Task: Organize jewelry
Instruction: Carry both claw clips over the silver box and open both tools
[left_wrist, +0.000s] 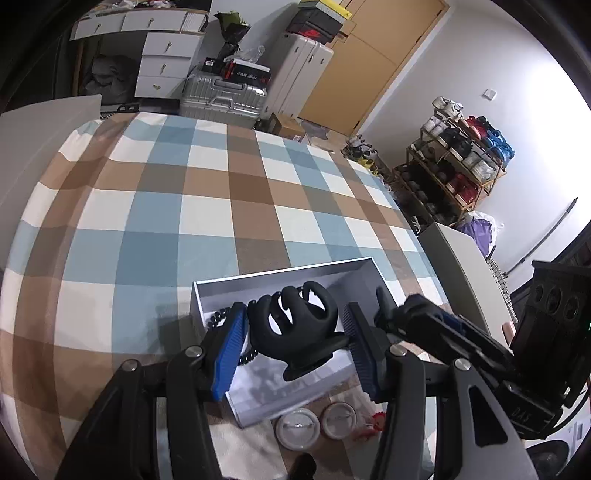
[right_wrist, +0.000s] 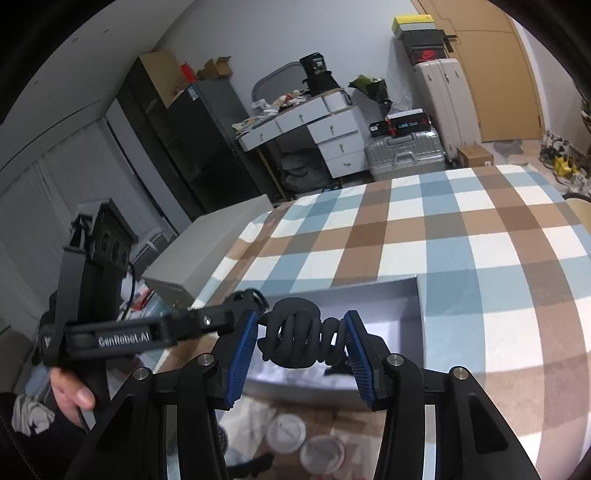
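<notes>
Together, both grippers clamp one black hair claw clip over an open white box on a checked bedspread. Seen from the left wrist, the left gripper (left_wrist: 295, 341) has its blue pads pressed on either side of the black claw clip (left_wrist: 295, 325), which hangs between them with its curved teeth pointing up toward twelve o'clock. From the right wrist, the right gripper (right_wrist: 301, 343) pinches the same clip from the opposite end, its ribbed pads squeezing the looped prongs. Just beneath, the white box (left_wrist: 207, 291) sits at the near edge of the checked bedspread (left_wrist: 166, 184); a dark beaded strand (left_wrist: 218, 315) lies inside against its wall at nine o'clock of the clip. At six o'clock, in front of the box, two round white-lidded tins (left_wrist: 297, 428) and a small red trinket (left_wrist: 373, 422) wait on the cover. Judged from this, sorting is partway: one strand appears stowed, the clip hangs over the box but is not yet set down, and the tins and red piece remain outside. A hand (right_wrist: 72, 395) grips the left tool's handle at eight o'clock of the right view.
</notes>
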